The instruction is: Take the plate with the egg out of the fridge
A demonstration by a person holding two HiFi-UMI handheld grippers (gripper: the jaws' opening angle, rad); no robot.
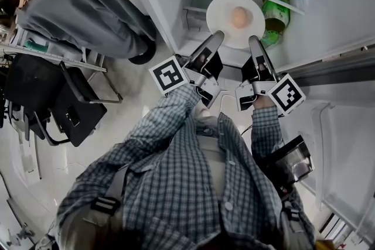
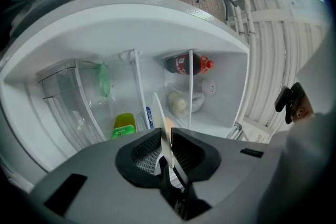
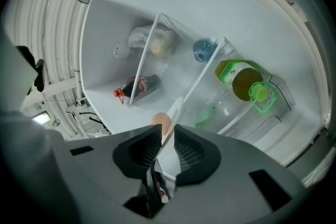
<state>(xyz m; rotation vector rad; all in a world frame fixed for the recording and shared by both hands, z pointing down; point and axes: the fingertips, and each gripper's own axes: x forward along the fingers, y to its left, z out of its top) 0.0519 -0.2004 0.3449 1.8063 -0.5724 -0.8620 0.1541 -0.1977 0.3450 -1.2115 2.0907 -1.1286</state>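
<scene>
Pinched tight on the near rim of the plate (image 1: 220, 12), one side in the left gripper (image 1: 217, 37), the other in the right gripper (image 1: 253, 40). Held flat from both sides to stop the egg (image 1: 238, 17) rolling off. Up in the air at the fridge (image 1: 345, 9) mouth.

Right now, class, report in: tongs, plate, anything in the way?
Left tongs and right tongs shut on plate rim. Egg on plate. Green bottle close by.
</scene>
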